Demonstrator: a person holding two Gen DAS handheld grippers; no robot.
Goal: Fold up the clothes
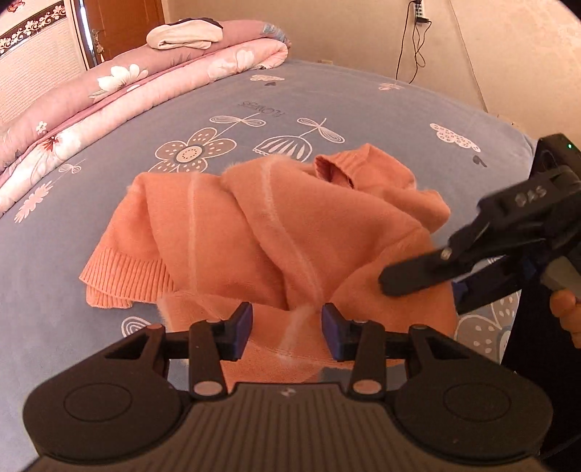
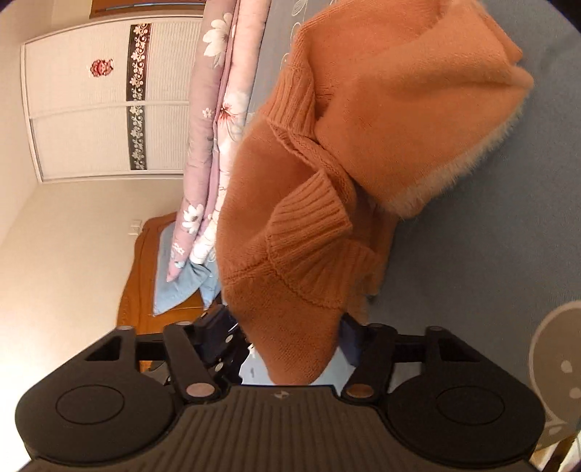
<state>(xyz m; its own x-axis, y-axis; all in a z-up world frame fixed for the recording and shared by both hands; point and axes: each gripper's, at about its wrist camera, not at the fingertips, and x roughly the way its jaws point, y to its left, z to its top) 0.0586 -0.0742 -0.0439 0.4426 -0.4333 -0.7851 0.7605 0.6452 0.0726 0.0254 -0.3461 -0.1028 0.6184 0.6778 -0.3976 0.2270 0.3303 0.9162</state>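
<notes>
An orange fuzzy sweater lies crumpled on the blue-grey flowered bedsheet, its ribbed hem to the left. My left gripper hovers over the sweater's near edge; its blue pads stand apart and the fabric lies loose between them. My right gripper comes in from the right with a person's hand behind it, its jaws close together at the sweater's right edge. In the right wrist view the sweater bunches up, and a fold fills the gap of the right gripper, pinched from both sides.
Folded pink flowered quilts run along the bed's left side with pale clothes on top. A cable hangs on the far wall. A white wardrobe stands beyond the bed. Bare sheet surrounds the sweater.
</notes>
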